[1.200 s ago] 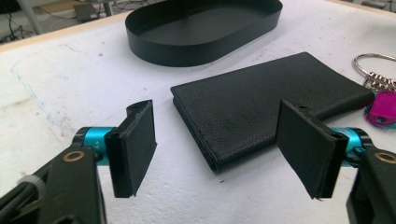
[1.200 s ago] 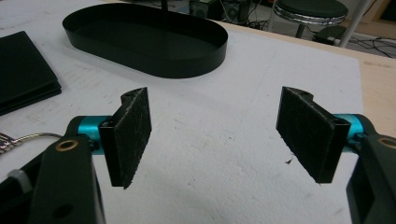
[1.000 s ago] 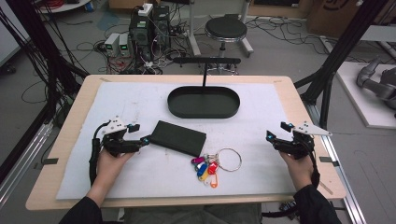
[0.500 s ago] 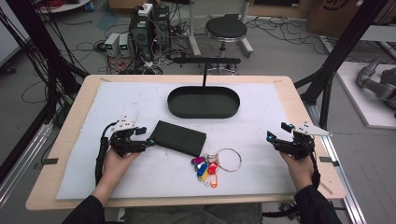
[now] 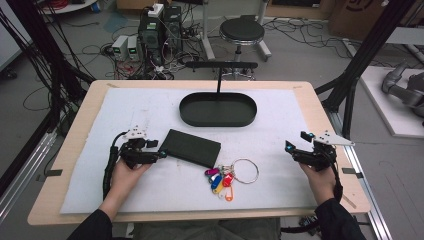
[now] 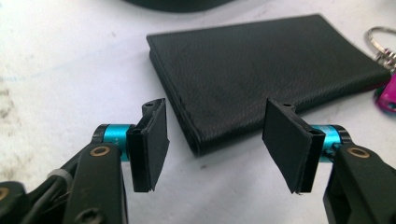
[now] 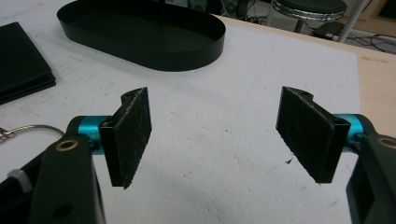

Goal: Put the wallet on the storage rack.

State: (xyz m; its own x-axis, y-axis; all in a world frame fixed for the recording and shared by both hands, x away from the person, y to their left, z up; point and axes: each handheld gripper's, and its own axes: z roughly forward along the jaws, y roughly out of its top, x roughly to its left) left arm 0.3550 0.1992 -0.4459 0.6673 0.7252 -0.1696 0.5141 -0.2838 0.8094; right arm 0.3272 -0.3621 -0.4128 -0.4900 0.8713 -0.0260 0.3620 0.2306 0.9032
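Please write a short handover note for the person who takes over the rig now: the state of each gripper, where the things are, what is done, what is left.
Left gripper: jaws have just been closing, not yet pressing; the near corner of the black wallet lies just ahead of the pads.
Right gripper: open, nothing between its jaws, over the white mat at the right.
Wallet flat on the mat; key ring with coloured tags beside it; black oval tray behind, nothing in it.
Done: approach to the wallet.
Left: probably grip and lift the wallet; nothing is moved yet.
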